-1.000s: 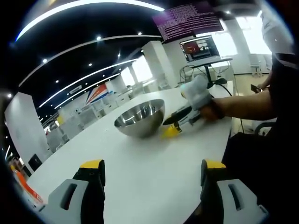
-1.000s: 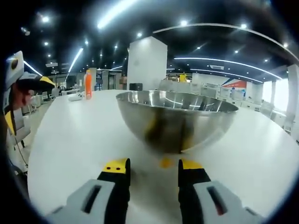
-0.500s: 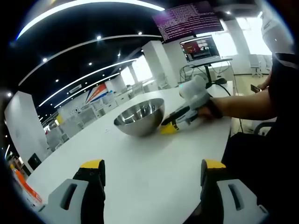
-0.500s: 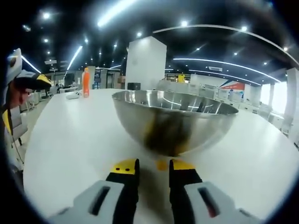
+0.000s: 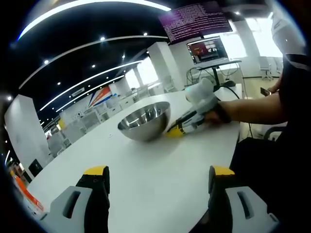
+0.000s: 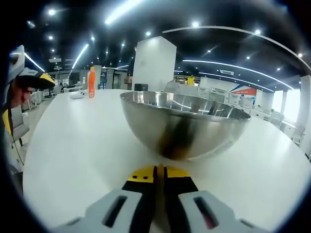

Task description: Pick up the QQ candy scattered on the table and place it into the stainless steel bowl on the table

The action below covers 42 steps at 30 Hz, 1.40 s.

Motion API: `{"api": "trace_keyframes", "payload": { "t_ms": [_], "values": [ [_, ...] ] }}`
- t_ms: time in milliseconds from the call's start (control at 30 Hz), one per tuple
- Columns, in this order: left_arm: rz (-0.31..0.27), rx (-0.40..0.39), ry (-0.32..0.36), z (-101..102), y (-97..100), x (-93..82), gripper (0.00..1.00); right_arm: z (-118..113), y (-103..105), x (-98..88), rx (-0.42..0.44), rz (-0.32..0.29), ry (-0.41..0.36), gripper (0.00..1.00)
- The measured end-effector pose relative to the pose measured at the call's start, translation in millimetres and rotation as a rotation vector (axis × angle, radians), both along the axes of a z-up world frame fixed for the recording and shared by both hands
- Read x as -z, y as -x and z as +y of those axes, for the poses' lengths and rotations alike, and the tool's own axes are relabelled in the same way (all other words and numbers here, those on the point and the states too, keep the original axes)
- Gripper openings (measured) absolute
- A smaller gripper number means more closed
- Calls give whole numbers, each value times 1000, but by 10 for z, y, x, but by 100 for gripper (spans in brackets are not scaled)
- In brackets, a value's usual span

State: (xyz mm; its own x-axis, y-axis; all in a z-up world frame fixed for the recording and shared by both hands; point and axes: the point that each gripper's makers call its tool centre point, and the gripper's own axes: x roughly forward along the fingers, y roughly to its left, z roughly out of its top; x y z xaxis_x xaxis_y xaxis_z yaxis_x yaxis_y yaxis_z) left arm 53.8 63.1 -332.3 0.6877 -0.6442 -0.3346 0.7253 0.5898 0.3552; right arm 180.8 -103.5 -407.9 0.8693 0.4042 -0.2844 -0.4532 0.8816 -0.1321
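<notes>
The stainless steel bowl stands upright on the white table, right in front of my right gripper. Its jaws are pressed together at the foot of the bowl, with a thin sliver of yellow QQ candy pinched between the tips. In the left gripper view the bowl sits mid-table, and my right gripper, held by a hand, reaches low against its right side. My left gripper hovers open over the near table with nothing between its jaws.
An orange bottle and a small white object stand at the table's far left end. A monitor on a stand and a large screen are behind the table. The person's arm crosses the right side.
My right gripper's jaws have closed from open to shut around the yellow candy at the bowl's foot. The left gripper has stayed still and open.
</notes>
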Motion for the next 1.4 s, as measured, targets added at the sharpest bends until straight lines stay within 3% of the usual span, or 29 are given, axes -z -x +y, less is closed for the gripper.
{"api": "trace_keyframes", "payload": {
  "t_ms": [633,800,1033,1167,1400],
  "values": [
    [-1,-3,1,2,-9,-12,84,49,93,-26,-16,-7,-24,6],
    [-1,0,0,-26,-15,-7,84,83,156,-17,-18,-30,13,6],
    [-1,8,-2,-47,-11,-5,84,290,337,-72,-78,-5,-60,6],
    [-2,6,-2,-35,-7,-11,84,538,566,-70,-179,59,-111,6],
    [-5,-2,0,3,-7,-23,84,681,732,-203,-226,53,-127,6]
  ]
}}
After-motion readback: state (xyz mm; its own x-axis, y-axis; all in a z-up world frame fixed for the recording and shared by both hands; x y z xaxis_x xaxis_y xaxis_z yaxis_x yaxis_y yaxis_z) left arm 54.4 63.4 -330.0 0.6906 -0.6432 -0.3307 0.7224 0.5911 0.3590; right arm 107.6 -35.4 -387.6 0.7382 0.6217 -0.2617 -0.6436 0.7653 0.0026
